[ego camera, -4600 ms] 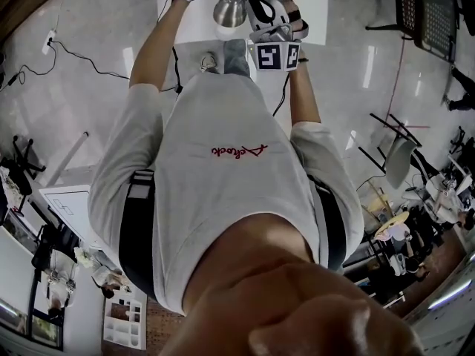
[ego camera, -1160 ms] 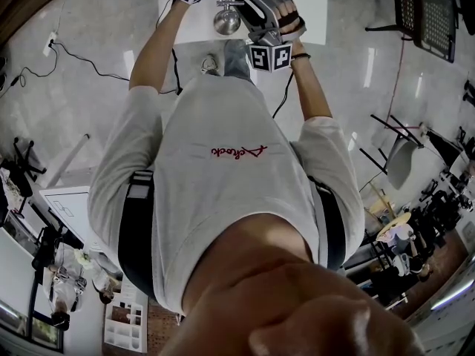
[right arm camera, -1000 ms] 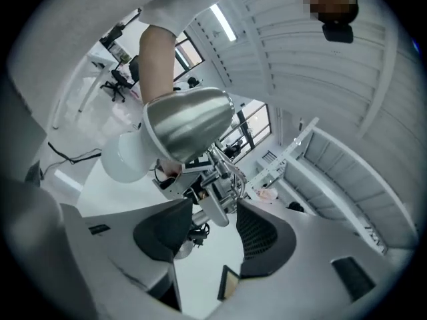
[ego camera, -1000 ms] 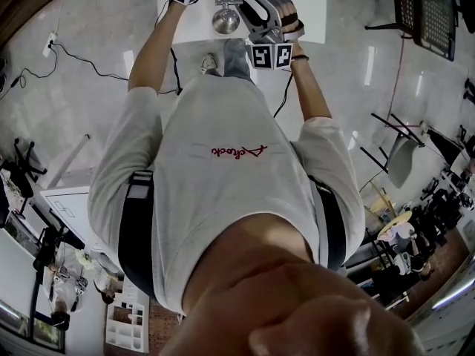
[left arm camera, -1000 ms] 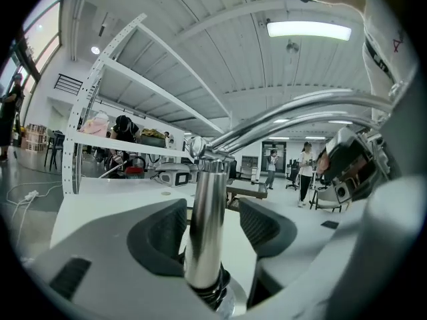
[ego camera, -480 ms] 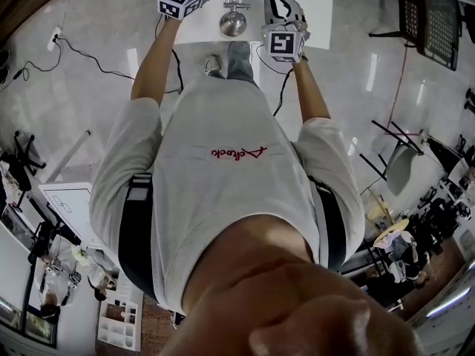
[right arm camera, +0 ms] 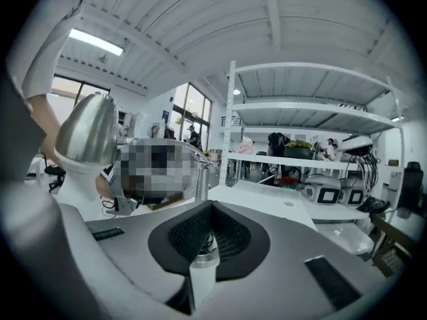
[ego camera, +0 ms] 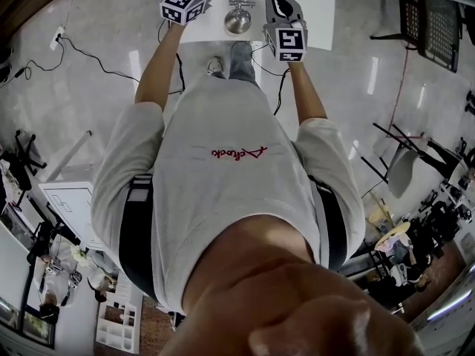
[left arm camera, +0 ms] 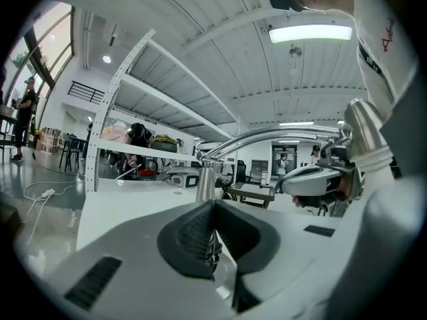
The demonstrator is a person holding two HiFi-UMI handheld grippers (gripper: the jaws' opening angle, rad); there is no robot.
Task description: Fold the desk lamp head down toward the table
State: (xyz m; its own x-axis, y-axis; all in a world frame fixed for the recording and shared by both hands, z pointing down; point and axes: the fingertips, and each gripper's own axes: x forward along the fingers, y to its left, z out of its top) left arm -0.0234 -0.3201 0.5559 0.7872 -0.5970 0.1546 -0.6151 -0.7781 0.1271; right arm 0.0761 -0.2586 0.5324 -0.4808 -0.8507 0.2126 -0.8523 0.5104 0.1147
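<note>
The lamp head [ego camera: 237, 22] hangs over the near edge of the white counter [ego camera: 315, 6], between the two grippers and touching neither. In the left gripper view it is a chrome cone [left arm camera: 363, 135] with its wide rim downward, at the end of the curved arm [left arm camera: 267, 137] that rises from the post [left arm camera: 205, 182]. The right gripper view shows the same head [right arm camera: 87, 135] off to its left.

The left gripper [left arm camera: 213, 205] and the right gripper [right arm camera: 212, 209] have both just been closing. Each pair of jaws now stands together with nothing between the pads.

The fold looks done or nearly so, and the step in hand seems to be letting go and clearing off. To do that well, each gripper should draw straight back toward the person, away from the head on its own side. Neither should swing inward, since a knock on the cone or the arm could lift the head again or shift the base. If the head still needs lowering, a closed jaw tip pressing gently on top of the cone would do.
</note>
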